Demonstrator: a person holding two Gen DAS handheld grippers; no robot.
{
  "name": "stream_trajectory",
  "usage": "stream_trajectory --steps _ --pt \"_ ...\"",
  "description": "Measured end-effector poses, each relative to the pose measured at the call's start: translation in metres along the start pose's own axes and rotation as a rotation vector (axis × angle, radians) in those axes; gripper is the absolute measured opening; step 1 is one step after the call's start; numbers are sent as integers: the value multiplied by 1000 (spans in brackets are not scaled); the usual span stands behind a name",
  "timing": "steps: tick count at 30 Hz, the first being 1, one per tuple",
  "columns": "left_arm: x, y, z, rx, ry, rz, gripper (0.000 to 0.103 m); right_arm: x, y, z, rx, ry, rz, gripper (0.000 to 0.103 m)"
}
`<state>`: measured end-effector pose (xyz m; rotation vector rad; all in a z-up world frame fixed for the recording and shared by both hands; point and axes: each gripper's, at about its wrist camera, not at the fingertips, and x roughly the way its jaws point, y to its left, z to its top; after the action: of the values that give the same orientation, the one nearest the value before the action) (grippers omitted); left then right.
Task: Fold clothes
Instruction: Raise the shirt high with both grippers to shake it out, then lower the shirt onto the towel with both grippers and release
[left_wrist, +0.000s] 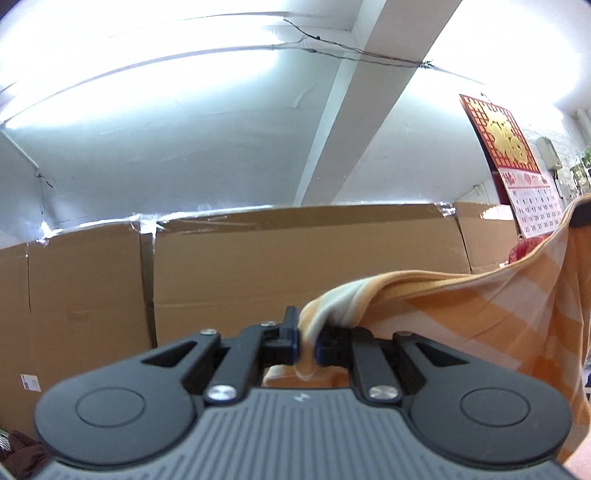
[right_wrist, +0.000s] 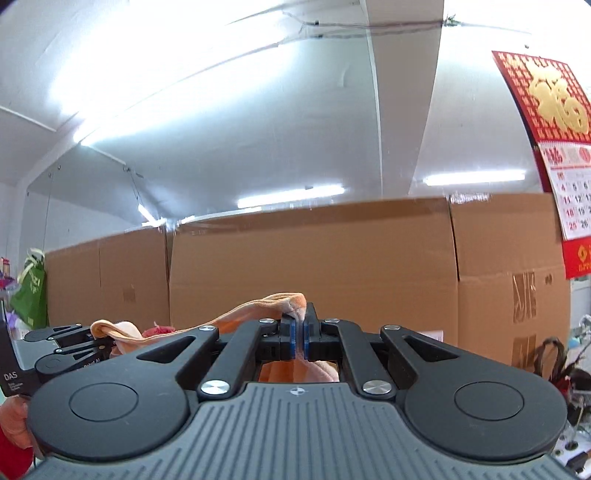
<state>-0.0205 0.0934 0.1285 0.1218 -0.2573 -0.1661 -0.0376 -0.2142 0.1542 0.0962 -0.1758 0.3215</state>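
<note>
The orange-and-white striped garment (left_wrist: 461, 306) is held in the air, stretched between both grippers, in front of a wall of cardboard boxes (left_wrist: 229, 277). The left gripper (left_wrist: 308, 343) has its fingers clenched on a bunched fold of the hem or edge. From there the cloth runs toward 3 o'clock, rising to the right gripper (right_wrist: 300, 338), whose fingers are likewise clamped on a small pinch of fabric.

Handling: the cloth appears light, thin and limp. It sags between the two holds and drapes downward under its own weight. It is unlikely to slip from pads closed this tightly. Hold points at corners or seams would keep an edge straight for folding.

Not determinable: the garment type, its lower portion, and any tabletop beneath, all of which lie below both views. At 3 o'clock in the left wrist view a red wall calendar (left_wrist: 517, 162) is partly covered by cloth.
</note>
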Motion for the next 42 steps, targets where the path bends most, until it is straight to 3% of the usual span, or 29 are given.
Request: stream_trajectory --steps 9,14,18,24,34,42 --pt "-11 16 71 -8 -134 139 13 15 15 47 26 -103 -18 4" --pt "-17 15 88 18 -175 218 13 24 28 60 45 -112 -29 4" --pt "-19 19 85 24 -149 261 13 18 41 54 15 -148 -24 4" --pt "10 32 40 -12 10 292 13 31 51 18 -33 -85 -34 4" --pt "107 22 -78 72 309 359 13 125 29 -66 -48 172 -149 4" --pt "192 16 -183 154 543 404 14 232 0 -161 -27 418 -257 4"
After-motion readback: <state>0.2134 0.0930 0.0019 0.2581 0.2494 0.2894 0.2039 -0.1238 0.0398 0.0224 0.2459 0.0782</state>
